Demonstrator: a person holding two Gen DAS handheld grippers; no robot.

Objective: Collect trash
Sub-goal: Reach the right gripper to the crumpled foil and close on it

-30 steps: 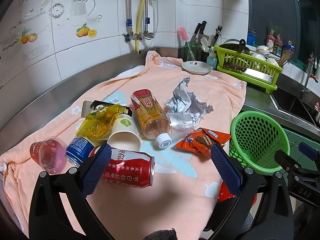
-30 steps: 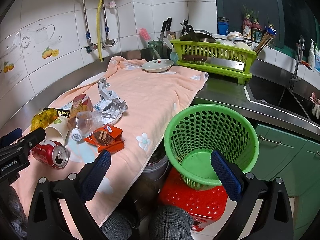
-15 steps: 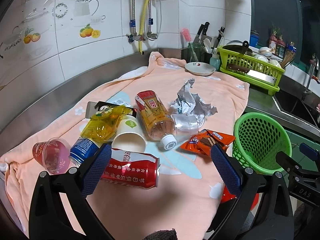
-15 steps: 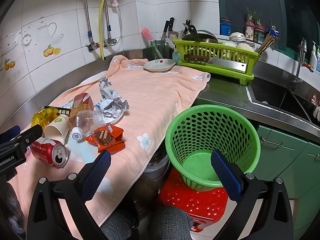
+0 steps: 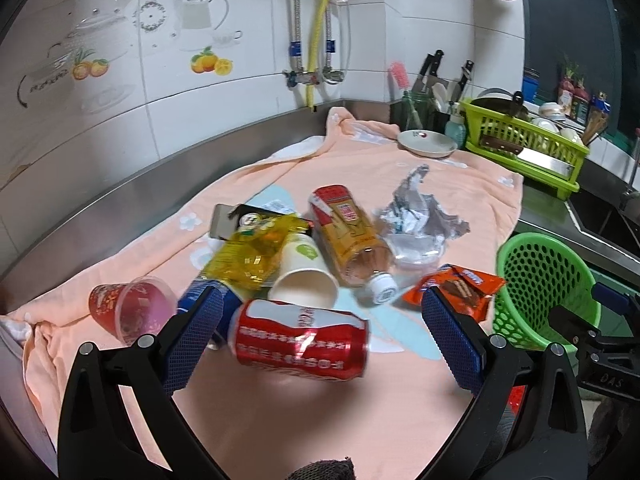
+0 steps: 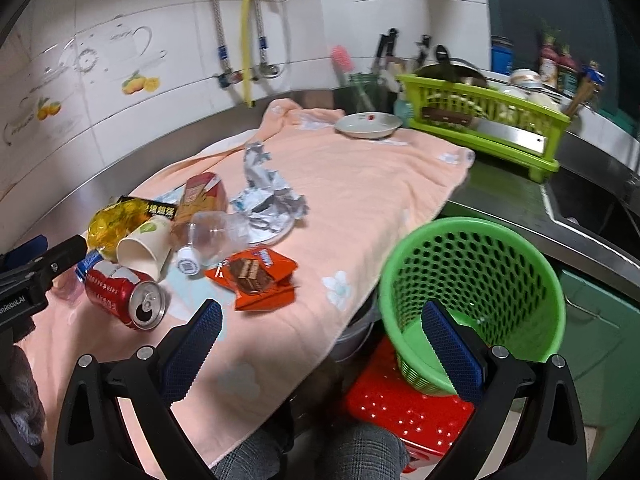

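Trash lies in a heap on the peach towel (image 5: pixel 304 412): a red cola can (image 5: pixel 300 340) on its side, a white paper cup (image 5: pixel 306 276), a plastic bottle (image 5: pixel 352 240) with a red-yellow label, a yellow wrapper (image 5: pixel 252 252), an orange biscuit wrapper (image 6: pixel 256 276), crumpled foil (image 6: pixel 268 200), a pink plastic cup (image 5: pixel 130 308) and a blue can (image 5: pixel 200 304). My left gripper (image 5: pixel 322 332) stands open just before the cola can, which lies between its blue pads. My right gripper (image 6: pixel 320 348) is open and empty over the towel's edge. A green mesh basket (image 6: pixel 472 292) stands on a red stool (image 6: pixel 404 408).
A white plate (image 6: pixel 368 125), a knife holder (image 5: pixel 424 104) and a green dish rack (image 6: pixel 484 120) stand at the back of the steel counter. The sink (image 6: pixel 592 208) lies to the right. A person's knees (image 6: pixel 320 456) show below the towel.
The left gripper has moved forward, so the cola can now lies between its open fingers. The right gripper has swung left and closer to the towel; the basket sits further right in its view.
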